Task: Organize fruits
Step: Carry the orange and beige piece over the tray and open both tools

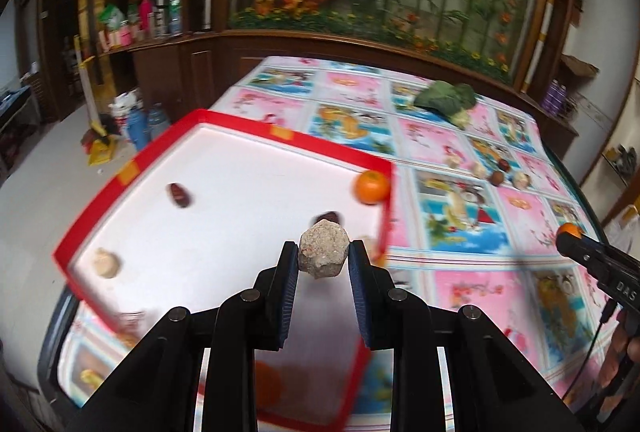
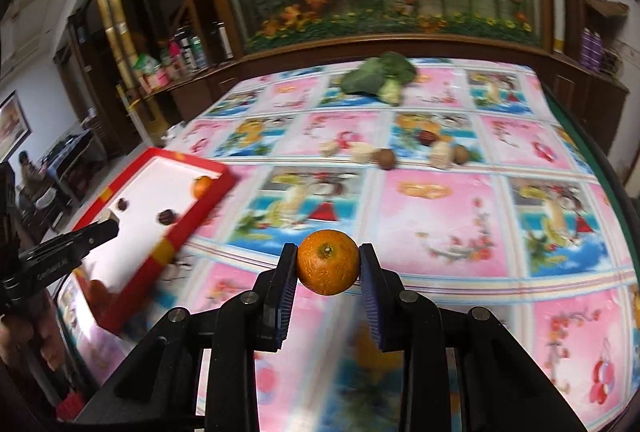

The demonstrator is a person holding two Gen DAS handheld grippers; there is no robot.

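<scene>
Carrying two items at once: the left gripper has its fingers clenched on a pale, rough lump, held above the red-rimmed tray; the right gripper has its fingers clenched on an orange, held above the patterned tabletop with the tray off at about 9 o'clock in its view. Tray contents: a second orange in the corner at 1 o'clock of the lump, two dark red fruits, one pale piece. Unsorted: small brown and pale pieces at 12 o'clock of the held orange, a green leafy vegetable beyond them. Risks, as judged: the round orange sits on narrow pad contact and could roll out during a quick swing; released from height, it may bounce over the low rim or knock the orange already in the tray; the lump is gripped at its edges and may twist free; both grippers converging on the tray could collide.
</scene>
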